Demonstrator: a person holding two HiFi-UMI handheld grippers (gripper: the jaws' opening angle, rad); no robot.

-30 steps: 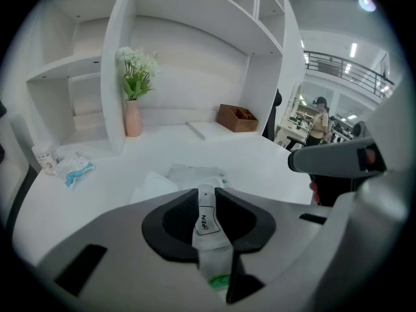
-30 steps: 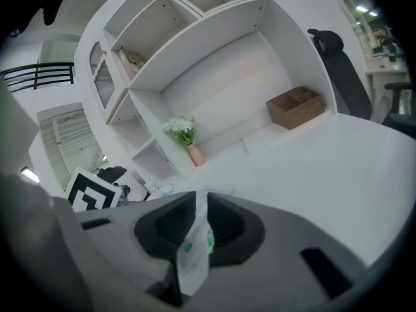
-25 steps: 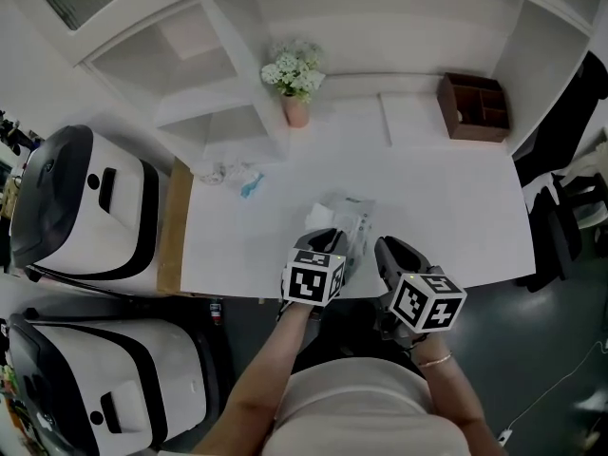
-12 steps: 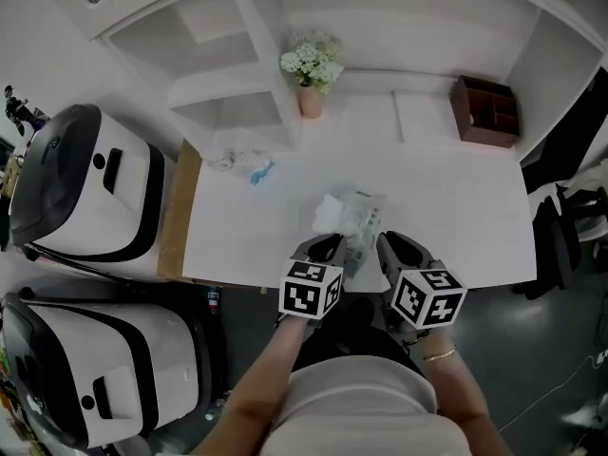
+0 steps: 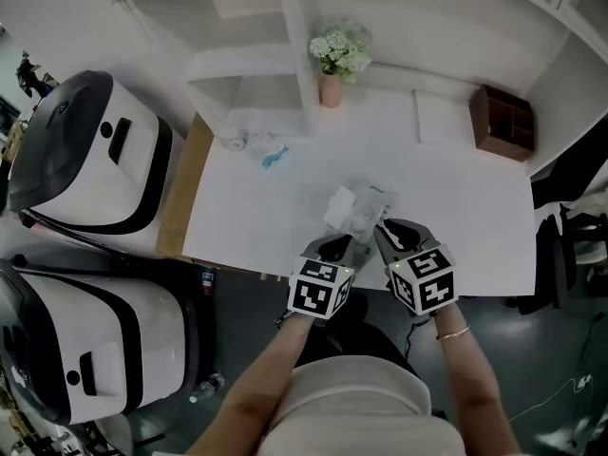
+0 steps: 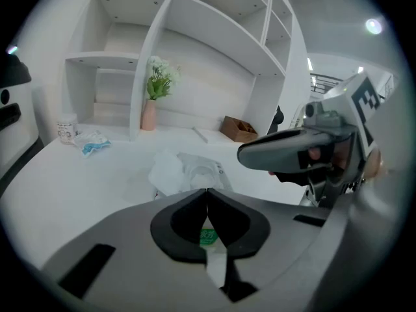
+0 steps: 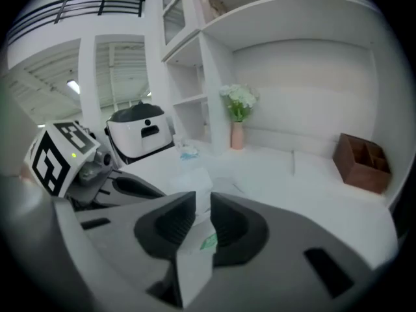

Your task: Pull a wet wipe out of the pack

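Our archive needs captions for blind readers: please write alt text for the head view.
Seen from above, a person's left gripper and right gripper meet at the near end of a wet wipe pack on a white table, the left jaws just closed on it.

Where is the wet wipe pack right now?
In the head view the wet wipe pack lies near the white table's front edge, its near end gripped by the left tool and the right tool.
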